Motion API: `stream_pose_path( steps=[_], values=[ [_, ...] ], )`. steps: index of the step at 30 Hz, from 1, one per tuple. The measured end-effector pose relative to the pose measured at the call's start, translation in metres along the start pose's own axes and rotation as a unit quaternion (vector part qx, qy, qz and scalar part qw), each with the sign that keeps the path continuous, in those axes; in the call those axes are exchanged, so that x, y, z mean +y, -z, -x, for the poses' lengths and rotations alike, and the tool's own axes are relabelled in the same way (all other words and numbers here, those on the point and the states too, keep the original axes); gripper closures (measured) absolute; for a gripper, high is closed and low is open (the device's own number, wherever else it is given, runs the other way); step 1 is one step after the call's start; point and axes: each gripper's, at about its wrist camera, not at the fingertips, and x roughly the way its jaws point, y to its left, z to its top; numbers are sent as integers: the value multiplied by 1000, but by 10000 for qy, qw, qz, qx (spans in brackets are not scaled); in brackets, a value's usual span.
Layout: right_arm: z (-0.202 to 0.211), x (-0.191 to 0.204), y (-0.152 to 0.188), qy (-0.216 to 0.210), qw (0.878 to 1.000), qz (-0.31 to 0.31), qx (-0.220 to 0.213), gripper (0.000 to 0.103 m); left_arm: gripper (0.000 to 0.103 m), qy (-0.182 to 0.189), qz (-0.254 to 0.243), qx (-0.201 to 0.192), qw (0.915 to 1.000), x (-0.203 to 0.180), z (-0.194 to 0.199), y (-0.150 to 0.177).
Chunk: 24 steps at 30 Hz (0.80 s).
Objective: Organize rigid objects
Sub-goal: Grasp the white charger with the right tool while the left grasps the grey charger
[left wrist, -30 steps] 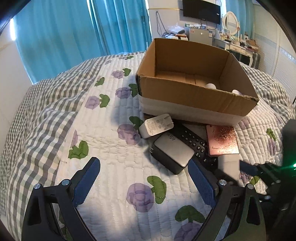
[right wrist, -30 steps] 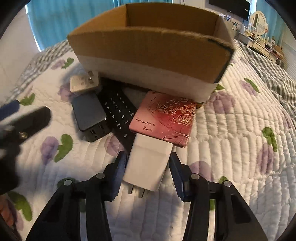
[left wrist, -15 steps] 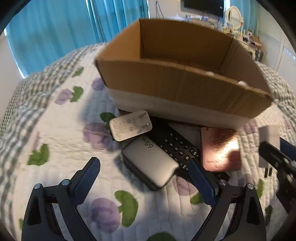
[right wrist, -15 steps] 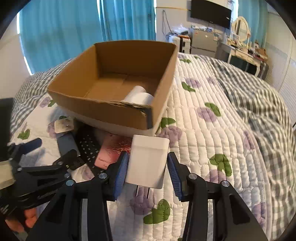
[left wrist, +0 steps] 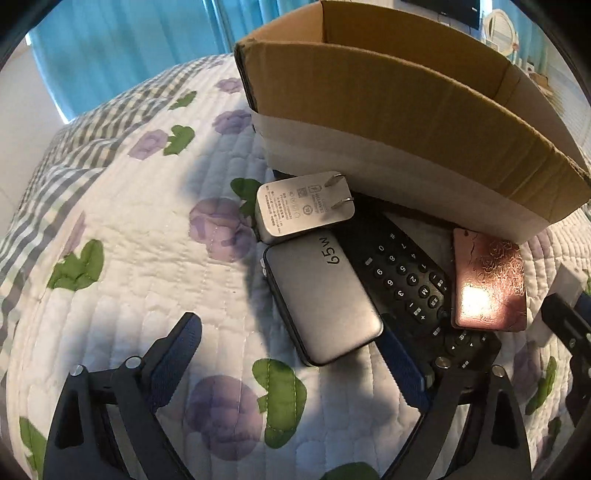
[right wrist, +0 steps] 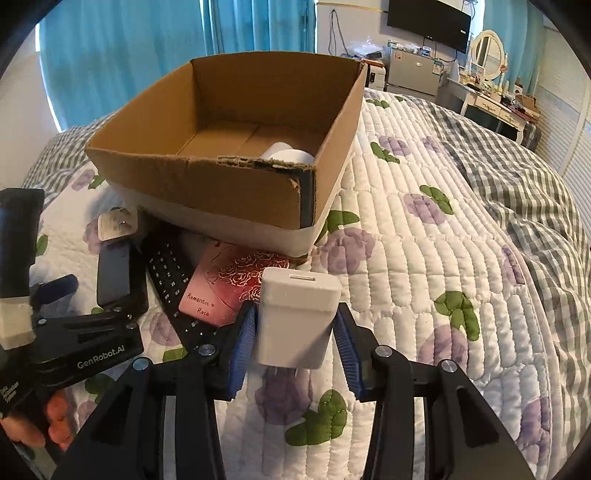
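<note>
White charger (right wrist: 295, 321) sits clamped in the right gripper (right wrist: 295, 343), lifted clear for the cardboard box (right wrist: 207, 192) — while the left gripper (left wrist: 288, 354), fingers apart but closing, straddles the grey power brick (left wrist: 321, 299).

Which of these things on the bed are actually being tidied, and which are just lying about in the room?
Being tidied: cardboard box; white charger, held by the right gripper; grey 65W charger; white plug adapter; black remote; pink rose card.

Just there: quilt; blue curtains; television; oval mirror.
</note>
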Motion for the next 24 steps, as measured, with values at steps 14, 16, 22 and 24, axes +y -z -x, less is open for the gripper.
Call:
stream_pose_path(
  steps=[14, 16, 22, 24],
  values=[
    [-7, 5, 4, 0, 9999, 30, 125, 63, 55, 211, -199, -35, 9996, -18, -13, -2],
    [-5, 5, 4, -4, 9999, 29, 108, 63, 59, 360, -171, 5, 9992, -14, -7, 2],
    [14, 7, 4, -38, 10000, 56, -32, 63, 61, 750, -71, -151, 9970, -5, 28, 11],
    [25, 7, 2, -48, 9999, 55, -112, 63, 61, 822, -157, -282, 9961, -5, 42, 15]
  ],
)
